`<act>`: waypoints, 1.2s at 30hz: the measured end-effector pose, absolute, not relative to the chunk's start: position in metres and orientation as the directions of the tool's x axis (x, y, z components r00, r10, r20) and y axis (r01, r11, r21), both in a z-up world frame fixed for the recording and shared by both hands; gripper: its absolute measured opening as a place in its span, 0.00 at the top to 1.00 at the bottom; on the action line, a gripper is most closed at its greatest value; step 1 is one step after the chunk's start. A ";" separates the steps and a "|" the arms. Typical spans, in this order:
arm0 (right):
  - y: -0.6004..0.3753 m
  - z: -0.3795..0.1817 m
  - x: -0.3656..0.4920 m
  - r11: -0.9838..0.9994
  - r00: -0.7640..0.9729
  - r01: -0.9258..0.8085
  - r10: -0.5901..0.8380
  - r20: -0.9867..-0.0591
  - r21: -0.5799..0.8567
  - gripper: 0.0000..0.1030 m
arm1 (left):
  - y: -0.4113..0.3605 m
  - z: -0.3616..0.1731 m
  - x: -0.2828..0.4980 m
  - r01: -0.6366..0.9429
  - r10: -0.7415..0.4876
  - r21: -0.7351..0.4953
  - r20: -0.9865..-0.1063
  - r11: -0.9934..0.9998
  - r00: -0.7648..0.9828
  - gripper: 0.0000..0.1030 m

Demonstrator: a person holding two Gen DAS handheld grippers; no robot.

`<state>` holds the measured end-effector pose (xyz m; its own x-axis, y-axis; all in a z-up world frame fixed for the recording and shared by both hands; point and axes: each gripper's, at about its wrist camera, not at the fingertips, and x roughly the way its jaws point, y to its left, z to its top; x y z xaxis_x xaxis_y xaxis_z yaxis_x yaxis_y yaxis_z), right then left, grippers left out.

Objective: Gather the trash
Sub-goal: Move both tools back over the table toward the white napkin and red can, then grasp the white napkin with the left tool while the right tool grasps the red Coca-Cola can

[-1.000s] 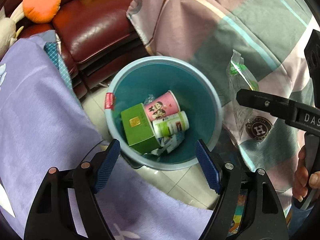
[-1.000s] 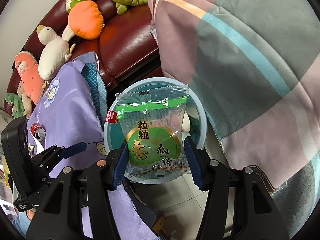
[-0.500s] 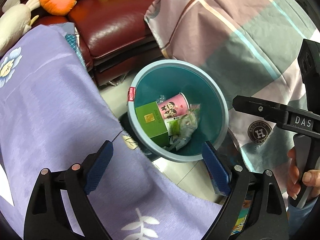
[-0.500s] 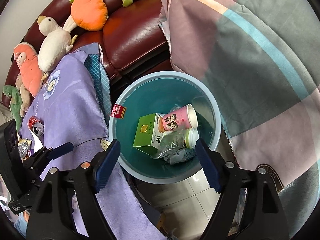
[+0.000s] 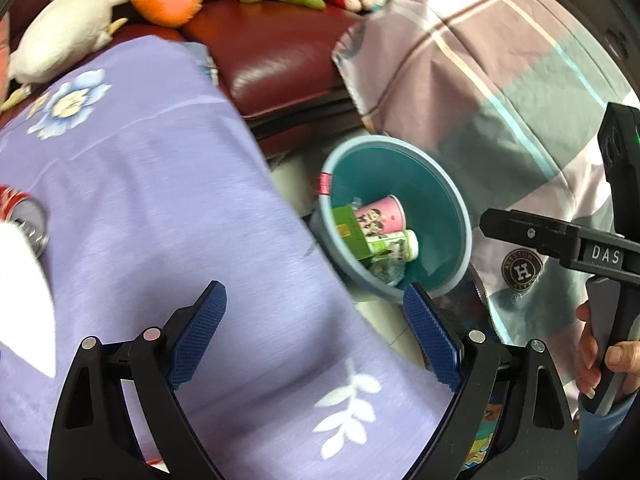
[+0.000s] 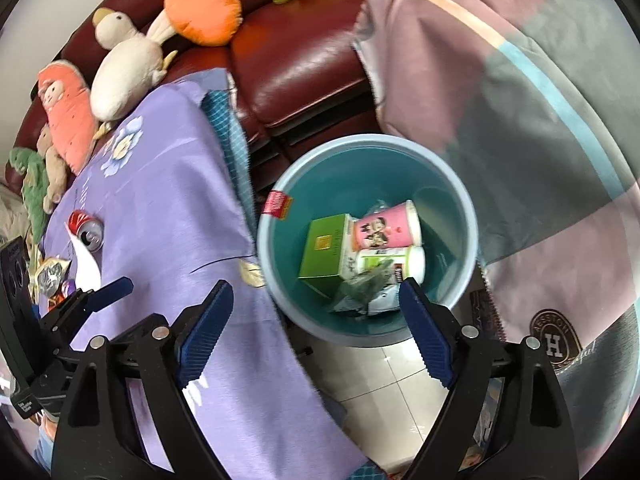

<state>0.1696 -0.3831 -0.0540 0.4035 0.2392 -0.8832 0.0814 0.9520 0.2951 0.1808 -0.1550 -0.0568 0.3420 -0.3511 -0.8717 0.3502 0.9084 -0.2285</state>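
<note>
Underneath both cameras a lilac tablecloth (image 6: 168,216) printed with pale flowers and white leaves covers the tabletop, and its edge hangs just beside a blue wastebasket (image 6: 460,208) that stands on the pale tiled floor (image 6: 376,404). Behind them runs a dark red leather sofa (image 6: 304,60) lined with plush toys, among them an orange carrot (image 6: 200,8) and a white duck (image 6: 120,68), while a plaid blanket (image 6: 520,120) in mauve, grey-green and light blue drapes down on the right. Inside the wastebasket lie a green carton (image 6: 324,248), a pink paper cup (image 6: 386,230) on its side, a white bottle (image 6: 394,260) and a crumpled snack wrapper (image 6: 366,288) at the bottom. On the tablecloth a red soda can (image 6: 86,228) rests near a white sheet of paper (image 6: 86,264) and some foil wrappers at the far left. The right tongs (image 6: 316,332) tilt steeply down over the near rim of the wastebasket; their blue pads have just been spreading apart and stand wide with nothing between them. The left tongs (image 5: 316,332) also slope down, over the tablecloth edge, spread wide and empty. In the left wrist view a hand (image 5: 608,356) grips the handle of the right tool at the right border.
</note>
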 end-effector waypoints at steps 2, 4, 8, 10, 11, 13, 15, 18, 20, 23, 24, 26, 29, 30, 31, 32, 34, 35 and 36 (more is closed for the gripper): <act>-0.373 -0.051 0.169 0.954 0.401 0.065 0.243 -0.884 0.292 0.21 | -0.142 -0.053 0.179 0.331 -0.349 -0.233 -0.868 0.914 0.353 0.12; -0.361 -0.049 0.168 0.956 0.398 0.050 0.245 -0.884 0.288 0.21 | -0.129 -0.050 0.177 0.312 -0.343 -0.233 -0.865 0.921 0.366 0.12; -0.337 -0.042 0.168 0.962 0.391 0.015 0.247 -0.887 0.274 0.21 | -0.100 -0.046 0.173 0.270 -0.338 -0.244 -0.857 0.931 0.390 0.12; -0.325 -0.039 0.167 0.965 0.385 -0.005 0.244 -0.890 0.262 0.20 | -0.088 -0.044 0.170 0.256 -0.336 -0.248 -0.853 0.934 0.399 0.12; -0.321 -0.037 0.168 0.966 0.384 -0.011 0.242 -0.891 0.258 0.19 | -0.081 -0.043 0.169 0.248 -0.336 -0.252 -0.851 0.935 0.403 0.12; -0.310 -0.034 0.168 0.970 0.381 -0.028 0.235 -0.894 0.243 0.18 | -0.070 -0.041 0.167 0.238 -0.335 -0.255 -0.848 0.937 0.412 0.11; -0.298 -0.030 0.169 0.972 0.374 -0.047 0.229 -0.898 0.229 0.18 | -0.056 -0.038 0.164 0.226 -0.328 -0.252 -0.844 0.941 0.425 0.09; -0.278 -0.027 0.170 0.975 0.365 -0.074 0.224 -0.904 0.212 0.18 | -0.033 -0.035 0.162 0.206 -0.308 -0.238 -0.838 0.949 0.451 0.09; -0.261 -0.025 0.172 0.974 0.356 -0.095 0.225 -0.907 0.205 0.18 | -0.012 -0.035 0.162 0.183 -0.291 -0.230 -0.834 0.956 0.468 0.09; -0.237 -0.024 0.176 0.973 0.344 -0.131 0.225 -0.912 0.191 0.18 | 0.021 -0.042 0.164 0.133 -0.248 -0.210 -0.839 0.969 0.484 0.08; -0.229 -0.024 0.178 0.972 0.338 -0.144 0.227 -0.914 0.188 0.18 | 0.030 -0.046 0.165 0.117 -0.234 -0.202 -0.843 0.972 0.484 0.08; -0.212 -0.026 0.182 0.969 0.327 -0.168 0.229 -0.917 0.182 0.18 | 0.050 -0.055 0.171 0.086 -0.203 -0.184 -0.854 0.979 0.480 0.08; -0.188 -0.030 0.190 0.965 0.308 -0.199 0.227 -0.924 0.170 0.18 | 0.071 -0.068 0.181 0.068 -0.186 -0.175 -0.865 0.982 0.466 0.08; -0.181 -0.031 0.193 0.964 0.302 -0.209 0.226 -0.926 0.167 0.18 | 0.076 -0.071 0.185 0.067 -0.180 -0.169 -0.868 0.983 0.462 0.08; -0.175 -0.032 0.195 0.963 0.298 -0.215 0.226 -0.928 0.166 0.18 | 0.079 -0.074 0.189 0.069 -0.175 -0.161 -0.871 0.985 0.459 0.08; -0.169 -0.034 0.198 0.961 0.291 -0.222 0.227 -0.929 0.165 0.18 | 0.084 -0.078 0.190 0.072 -0.172 -0.156 -0.873 0.985 0.457 0.08; -0.158 -0.036 0.204 0.958 0.282 -0.233 0.228 -0.932 0.164 0.18 | 0.087 -0.083 0.196 0.074 -0.168 -0.151 -0.875 0.986 0.454 0.08; -0.155 -0.038 0.206 0.958 0.278 -0.237 0.229 -0.933 0.164 0.18 | 0.088 -0.087 0.201 0.077 -0.174 -0.156 -0.875 0.985 0.451 0.08; -0.152 -0.040 0.208 0.957 0.274 -0.240 0.228 -0.934 0.163 0.18 | 0.086 -0.090 0.204 0.082 -0.176 -0.156 -0.876 0.984 0.448 0.08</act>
